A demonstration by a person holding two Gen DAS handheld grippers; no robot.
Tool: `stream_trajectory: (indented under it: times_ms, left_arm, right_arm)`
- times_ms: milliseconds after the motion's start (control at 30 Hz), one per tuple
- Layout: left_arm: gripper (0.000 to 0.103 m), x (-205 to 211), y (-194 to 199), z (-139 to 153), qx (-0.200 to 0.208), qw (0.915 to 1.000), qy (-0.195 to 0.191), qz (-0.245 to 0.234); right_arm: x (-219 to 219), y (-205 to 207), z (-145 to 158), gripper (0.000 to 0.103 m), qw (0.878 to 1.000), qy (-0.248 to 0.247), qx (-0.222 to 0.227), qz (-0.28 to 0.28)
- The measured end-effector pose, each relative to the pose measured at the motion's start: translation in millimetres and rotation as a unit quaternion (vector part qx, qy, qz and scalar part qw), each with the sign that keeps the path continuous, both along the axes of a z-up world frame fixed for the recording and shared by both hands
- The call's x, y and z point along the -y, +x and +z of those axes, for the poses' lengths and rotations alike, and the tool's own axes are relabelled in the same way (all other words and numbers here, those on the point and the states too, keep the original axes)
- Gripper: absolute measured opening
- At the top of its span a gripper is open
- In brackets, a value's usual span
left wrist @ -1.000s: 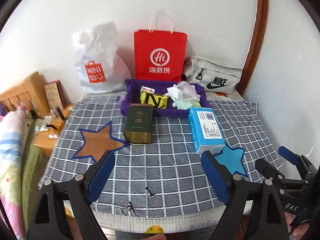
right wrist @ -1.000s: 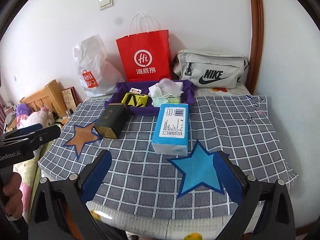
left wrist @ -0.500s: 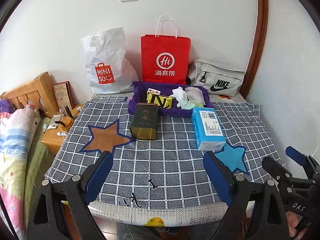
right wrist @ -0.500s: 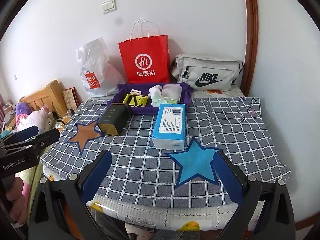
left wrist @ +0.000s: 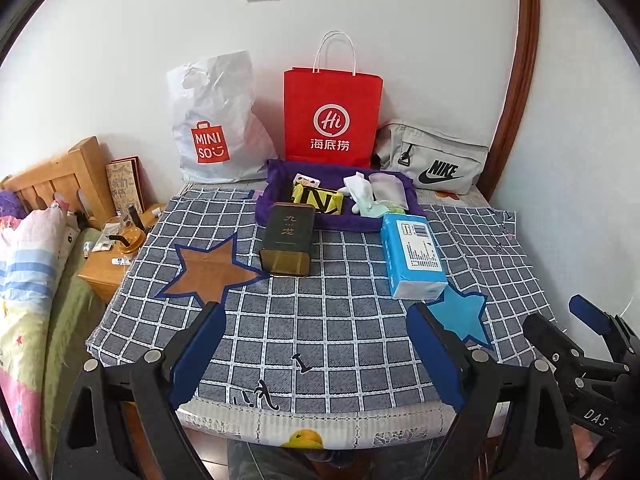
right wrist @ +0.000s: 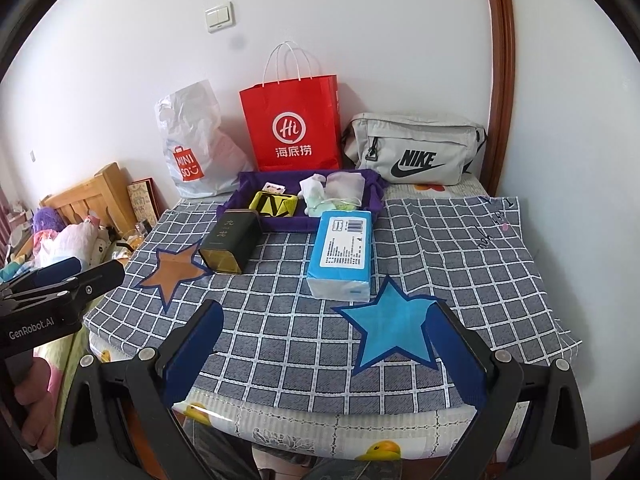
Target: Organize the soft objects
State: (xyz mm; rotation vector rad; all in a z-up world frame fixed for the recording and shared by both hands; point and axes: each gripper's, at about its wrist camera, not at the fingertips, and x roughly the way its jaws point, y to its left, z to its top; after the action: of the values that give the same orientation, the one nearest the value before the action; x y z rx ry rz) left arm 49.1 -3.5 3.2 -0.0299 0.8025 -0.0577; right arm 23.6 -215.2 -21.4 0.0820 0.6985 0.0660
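Both hand-held grippers are held apart from everything, above the near edge of the tabletop (left wrist: pixel 344 344): the left hand-held gripper (left wrist: pixel 316 344) is spread wide with nothing between its blue pads, and the right hand-held gripper (right wrist: pixel 324 344) is likewise spread and empty. In the left wrist view the right one is seen at the far right; in the right wrist view the left one is seen at the far left, gripped by a hand (right wrist: pixel 34 412).

A grey checked cloth (right wrist: pixel 460 264) is laid over the tabletop. Against the wall are stood a white bag (left wrist: pixel 216 124), a red bag (left wrist: pixel 332 120) and a grey pouch (left wrist: pixel 434 162). Just in front of the red bag a purple tray (left wrist: pixel 276 174) is set, and in it a yellow pack (left wrist: pixel 318 200), a small card (left wrist: pixel 306 179) and a heap of pale soft cloths (left wrist: pixel 374 196) are gathered.

A blue tissue pack (right wrist: pixel 344 254) is lain flat on the cloth, its far end just beside the tray's near right corner and its near end by the tip of a blue star (right wrist: pixel 394 332). A dark tin (left wrist: pixel 287 242) is lain on its side at the tray's near left corner, its open end near a brown star (left wrist: pixel 210 274).
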Motion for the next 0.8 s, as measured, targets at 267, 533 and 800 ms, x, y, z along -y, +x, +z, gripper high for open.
stream_trajectory:
  times_ms: [267,533,800]
  left_arm:
    - [0.091,-0.7,0.3,-1.4,-0.002,1.0000,0.000,-0.002]
    - [0.091,-1.6,-0.2,-2.9,-0.003,1.0000,0.000,-0.002]
    - [0.091,-1.3,-1.2,-6.1,-0.005,1.0000,-0.001,0.001]
  right_arm:
    - [-4.8,-0.5,0.6,0.100,1.000,-0.001,0.003,0.008]
    - [-6.3,-0.5,0.4,0.100,1.000,-0.001,0.004,0.010]
    - [-6.3,-1.1,-1.3,0.100,1.000,0.001,0.003,0.010]
